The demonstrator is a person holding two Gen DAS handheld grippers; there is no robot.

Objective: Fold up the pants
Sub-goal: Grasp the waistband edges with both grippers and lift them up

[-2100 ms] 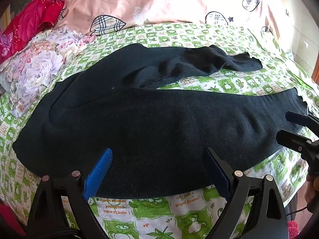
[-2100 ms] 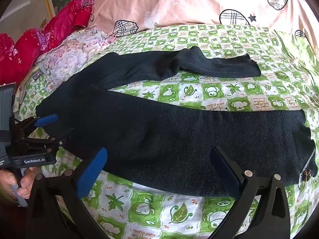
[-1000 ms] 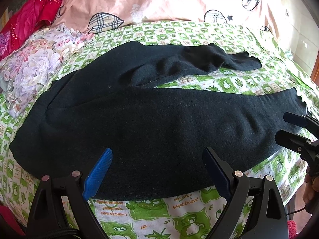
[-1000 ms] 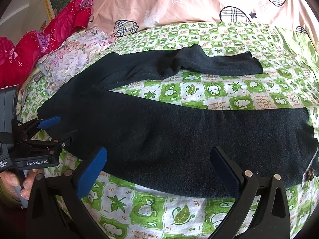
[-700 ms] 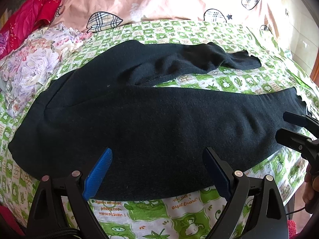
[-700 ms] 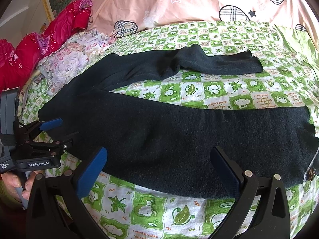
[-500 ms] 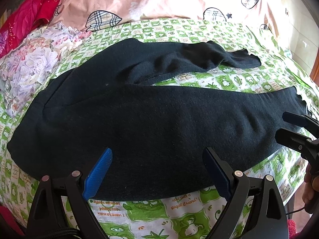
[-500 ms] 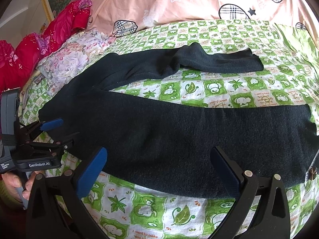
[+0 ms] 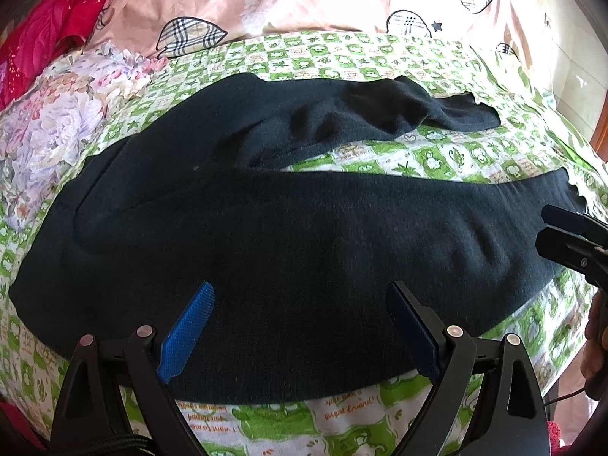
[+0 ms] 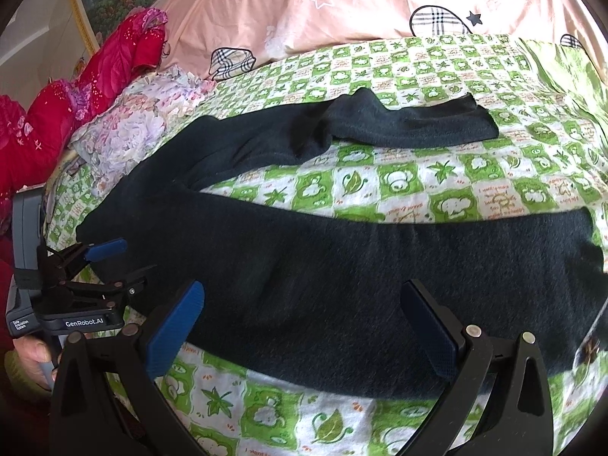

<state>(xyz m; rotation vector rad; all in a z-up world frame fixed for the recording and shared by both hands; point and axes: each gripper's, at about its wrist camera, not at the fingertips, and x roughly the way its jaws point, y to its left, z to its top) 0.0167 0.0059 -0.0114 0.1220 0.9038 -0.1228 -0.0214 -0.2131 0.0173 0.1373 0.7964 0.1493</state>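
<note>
On the green-checked bedsheet (image 9: 342,60), dark pants (image 9: 304,243) lie just ahead of both wide-open grippers, left gripper (image 9: 300,326) and right gripper (image 10: 304,326).

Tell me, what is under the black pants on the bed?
The pants lie spread on a green and white patterned sheet, which shows between the two legs. Whatever lies beneath the fabric itself is covered and cannot be seen.

Bright daylight fills the room, and it is strongest at the upper right, where the pink quilt (image 9: 304,3) washes out nearly to white. The dark pants (image 9: 304,235) swallow the light, so their folds barely show. Both views bulge like a fishbowl, with the bed (image 10: 418,186) curving away and black vignette in the corners. The lower edges go slightly soft.
</note>
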